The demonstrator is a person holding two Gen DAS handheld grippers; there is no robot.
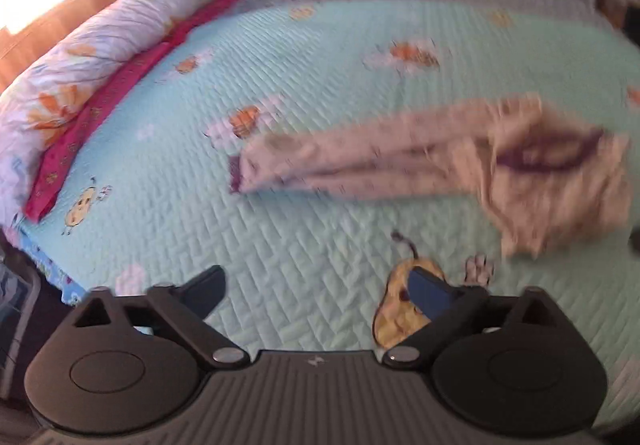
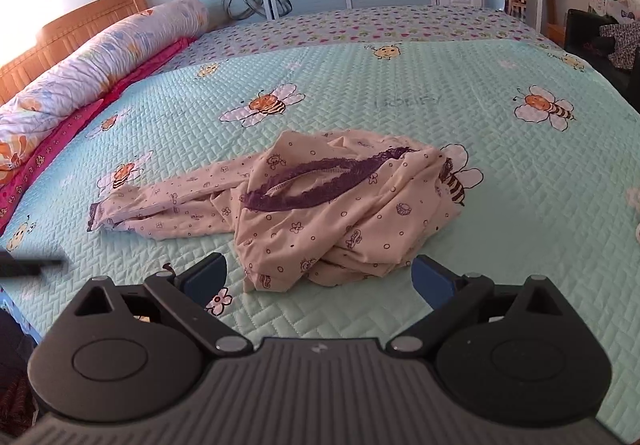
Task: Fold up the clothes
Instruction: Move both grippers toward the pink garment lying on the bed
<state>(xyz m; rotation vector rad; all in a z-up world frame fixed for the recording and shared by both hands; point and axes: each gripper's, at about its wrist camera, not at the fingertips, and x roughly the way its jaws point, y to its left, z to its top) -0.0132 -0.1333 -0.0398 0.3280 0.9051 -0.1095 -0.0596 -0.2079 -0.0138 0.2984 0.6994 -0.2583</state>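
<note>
A crumpled pink pyjama garment [image 2: 320, 205] lay mid-bed on the mint quilt [image 2: 360, 85], just beyond the right hand-held gripper [image 2: 320, 277]; both it and the left hand-held gripper [image 1: 316, 289] stood wide, holding nothing

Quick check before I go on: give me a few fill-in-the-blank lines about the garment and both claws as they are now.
1. The pink garment lies crumpled on the ____.
2. The trim at its neckline is ____.
3. The right claw is ____, holding nothing.
4. Between the fingers of the left claw there is only ____.

Missing words: bed; purple; open; quilt
</note>
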